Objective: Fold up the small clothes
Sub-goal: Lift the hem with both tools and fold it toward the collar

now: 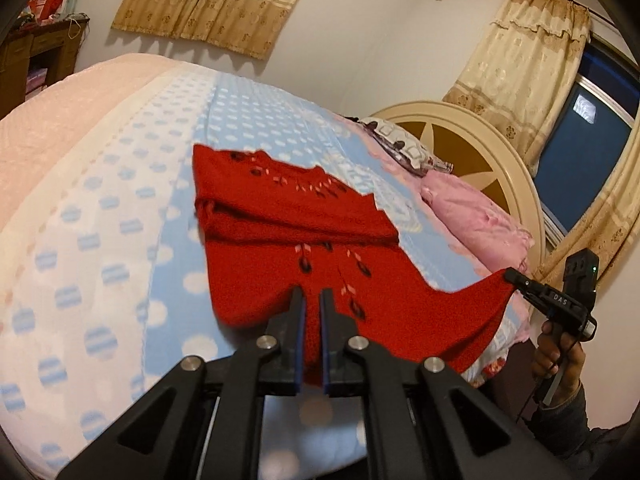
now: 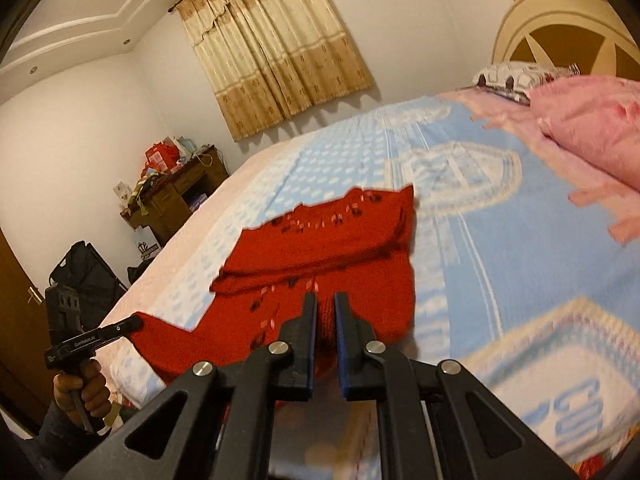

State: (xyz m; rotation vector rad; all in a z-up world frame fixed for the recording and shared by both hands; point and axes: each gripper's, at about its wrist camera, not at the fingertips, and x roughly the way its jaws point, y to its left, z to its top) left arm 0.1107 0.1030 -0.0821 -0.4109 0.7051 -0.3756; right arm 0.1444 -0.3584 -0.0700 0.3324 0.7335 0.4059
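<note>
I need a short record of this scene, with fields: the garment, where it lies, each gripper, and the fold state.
garment: red knitted sweater
surface: blue and white blanket on a bed
left gripper: jaws closed on the near hem
right gripper: jaws closed on the other near corner of the hem
fold state: sleeves folded across the body; lower edge lifted off the blanket, not yet folded over
nearby: pink pillow by the headboard

Sweater on bed, pillows behind
</note>
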